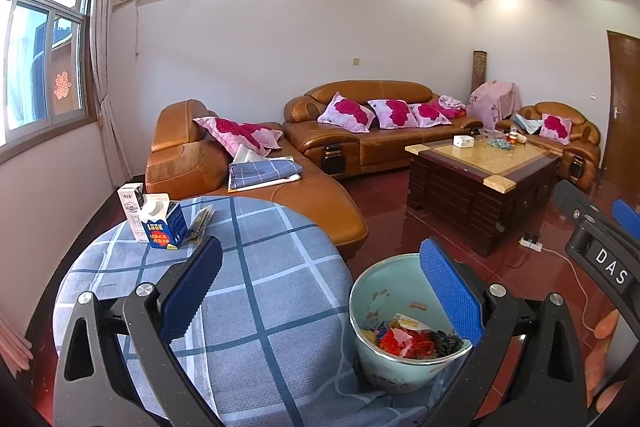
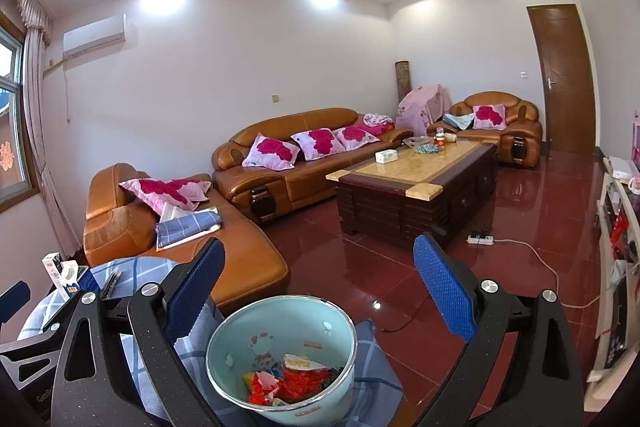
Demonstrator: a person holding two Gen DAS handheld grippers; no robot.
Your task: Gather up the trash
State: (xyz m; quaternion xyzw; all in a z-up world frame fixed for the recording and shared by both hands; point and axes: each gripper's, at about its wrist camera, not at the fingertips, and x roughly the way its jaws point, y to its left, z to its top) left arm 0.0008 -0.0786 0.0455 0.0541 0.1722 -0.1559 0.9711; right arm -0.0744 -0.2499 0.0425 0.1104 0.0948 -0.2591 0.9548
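A pale green bin [image 1: 394, 363] stands on the floor by the round table [image 1: 256, 307] with the checked cloth; it holds red and yellow wrappers [image 1: 404, 341]. It also shows in the right wrist view [image 2: 280, 351]. On the table's far left stand a blue carton [image 1: 164, 225], a white carton [image 1: 131, 199] and a dark wrapper [image 1: 200, 223]. My left gripper [image 1: 320, 287] is open and empty above the table edge and bin. My right gripper [image 2: 316, 287] is open and empty above the bin; it shows at the right edge in the left view [image 1: 600, 247].
An orange leather sofa [image 1: 304, 195] runs behind the table. A dark wooden coffee table [image 1: 484, 179] stands on the red tiled floor, with a power strip and cable [image 2: 480, 239] beside it. A white cabinet [image 2: 616, 267] is at the right wall.
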